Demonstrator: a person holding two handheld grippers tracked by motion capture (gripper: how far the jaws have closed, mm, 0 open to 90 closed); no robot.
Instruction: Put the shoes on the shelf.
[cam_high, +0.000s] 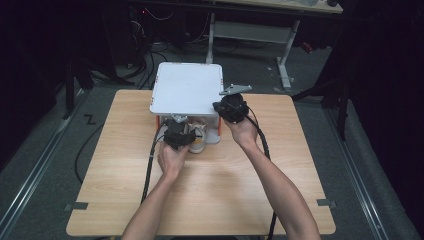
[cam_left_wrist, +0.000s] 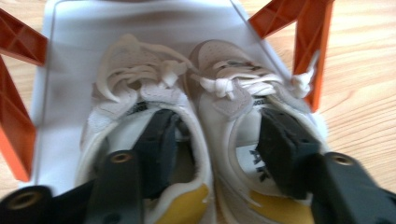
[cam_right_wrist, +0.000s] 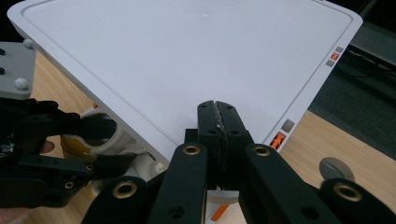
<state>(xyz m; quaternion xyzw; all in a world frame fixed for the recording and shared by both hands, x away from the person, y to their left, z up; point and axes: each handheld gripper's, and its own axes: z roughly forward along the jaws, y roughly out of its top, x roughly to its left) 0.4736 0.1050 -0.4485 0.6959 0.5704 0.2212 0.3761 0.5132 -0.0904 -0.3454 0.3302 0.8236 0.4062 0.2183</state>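
Observation:
A pair of white sneakers (cam_high: 198, 142) with yellow heel tabs stands side by side on the lower shelf (cam_left_wrist: 70, 46) of a small white rack. My left gripper (cam_left_wrist: 217, 123) is open, one jaw down inside the left shoe (cam_left_wrist: 135, 93) and the other inside the right shoe (cam_left_wrist: 233, 88); the pads stand clear of the shoes' inner walls between them. In the high view that left gripper (cam_high: 179, 134) sits at the rack's front. My right gripper (cam_right_wrist: 218, 108) is shut with nothing between its pads, at the front right corner of the rack's top board (cam_right_wrist: 187, 51).
The rack (cam_high: 187, 87) stands on orange legs (cam_left_wrist: 308, 46) at the far middle of a wooden table (cam_high: 225, 185). A round grey sticker (cam_right_wrist: 334, 168) lies on the wood beside it. Cables and a desk frame (cam_high: 280, 35) lie beyond the table on the dark floor.

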